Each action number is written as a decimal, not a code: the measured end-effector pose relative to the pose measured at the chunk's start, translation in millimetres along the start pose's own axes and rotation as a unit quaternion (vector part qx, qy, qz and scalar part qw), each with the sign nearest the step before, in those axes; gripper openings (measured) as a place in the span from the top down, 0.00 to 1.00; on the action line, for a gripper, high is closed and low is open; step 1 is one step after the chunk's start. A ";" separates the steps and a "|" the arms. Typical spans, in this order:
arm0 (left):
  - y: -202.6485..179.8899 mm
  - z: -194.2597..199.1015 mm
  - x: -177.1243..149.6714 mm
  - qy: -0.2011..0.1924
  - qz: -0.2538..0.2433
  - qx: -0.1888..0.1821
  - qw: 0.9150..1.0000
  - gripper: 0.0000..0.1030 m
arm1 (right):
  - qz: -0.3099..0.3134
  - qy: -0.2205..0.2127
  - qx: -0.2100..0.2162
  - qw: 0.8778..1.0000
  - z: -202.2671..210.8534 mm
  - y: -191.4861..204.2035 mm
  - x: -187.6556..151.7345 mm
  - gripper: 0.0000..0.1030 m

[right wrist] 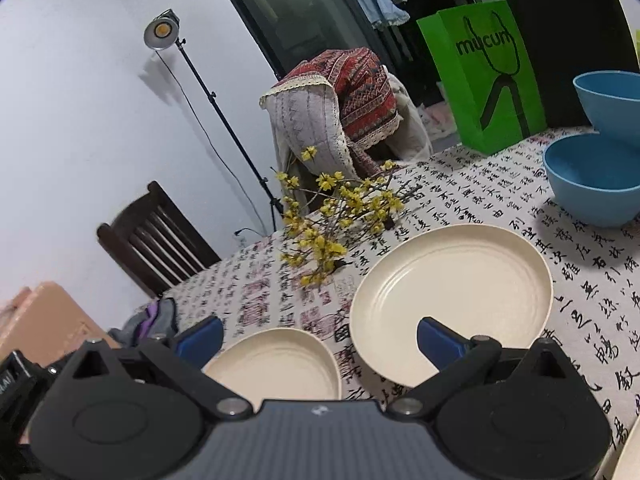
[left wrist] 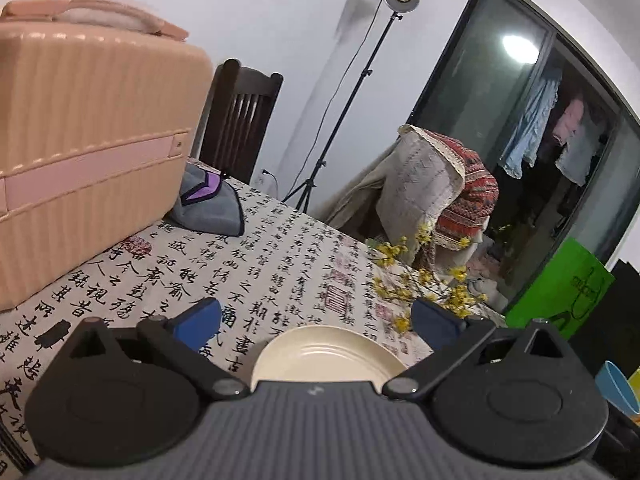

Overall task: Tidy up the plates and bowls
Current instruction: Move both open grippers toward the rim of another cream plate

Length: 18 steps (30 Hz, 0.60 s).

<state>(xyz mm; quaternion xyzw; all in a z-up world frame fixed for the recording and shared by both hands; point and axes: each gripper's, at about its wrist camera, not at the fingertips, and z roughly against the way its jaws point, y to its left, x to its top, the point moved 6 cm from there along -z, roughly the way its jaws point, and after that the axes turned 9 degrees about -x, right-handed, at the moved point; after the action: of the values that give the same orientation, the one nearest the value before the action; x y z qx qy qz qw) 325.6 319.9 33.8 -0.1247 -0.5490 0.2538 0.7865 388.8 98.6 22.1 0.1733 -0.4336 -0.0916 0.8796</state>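
Both tongs apart and empty above the table, no dish lifted yet.

Going left to right: the left gripper [left wrist: 316, 320] hangs over the small cream plate [right wrist: 276, 364] near the table's [right wrist: 500, 184] front edge, likely lining up a grab; the right gripper [right wrist: 320, 340] straddles the gap to the large cream plate [right wrist: 452, 300]; two blue bowls [right wrist: 592, 180] sit toward the right edge, apparently gathered by kind.
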 end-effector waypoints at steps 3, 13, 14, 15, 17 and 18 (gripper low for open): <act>5.5 -9.4 -4.3 -0.002 0.002 -0.004 1.000 0.00 | 0.015 -0.017 -0.002 1.000 -4.3 4.0 -5.9 0.00; 36.9 -27.4 -21.9 0.002 0.011 0.022 1.000 0.00 | 0.059 -0.035 0.012 0.998 -10.5 12.6 -21.0 0.00; 40.4 -29.7 -23.4 0.007 0.017 0.023 1.000 0.00 | 0.059 -0.035 0.013 0.998 -11.8 12.5 -21.8 0.00; 43.7 -32.0 -25.2 0.011 0.024 0.024 0.999 0.00 | 0.060 -0.035 0.014 0.998 -12.9 12.0 -22.6 0.00; 47.7 -35.1 -27.9 0.017 0.030 0.026 0.999 0.00 | 0.058 -0.034 0.016 0.998 -14.8 10.6 -23.4 0.00; 48.8 -36.5 -29.2 0.019 0.029 0.028 0.999 0.00 | 0.056 -0.032 0.018 0.998 -16.0 10.0 -23.8 0.00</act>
<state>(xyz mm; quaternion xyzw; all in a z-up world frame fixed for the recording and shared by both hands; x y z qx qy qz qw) 338.8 348.2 -26.1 -0.1234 -0.5226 0.2896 0.7923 387.2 118.8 -0.5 0.1616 -0.4718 -0.0396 0.8659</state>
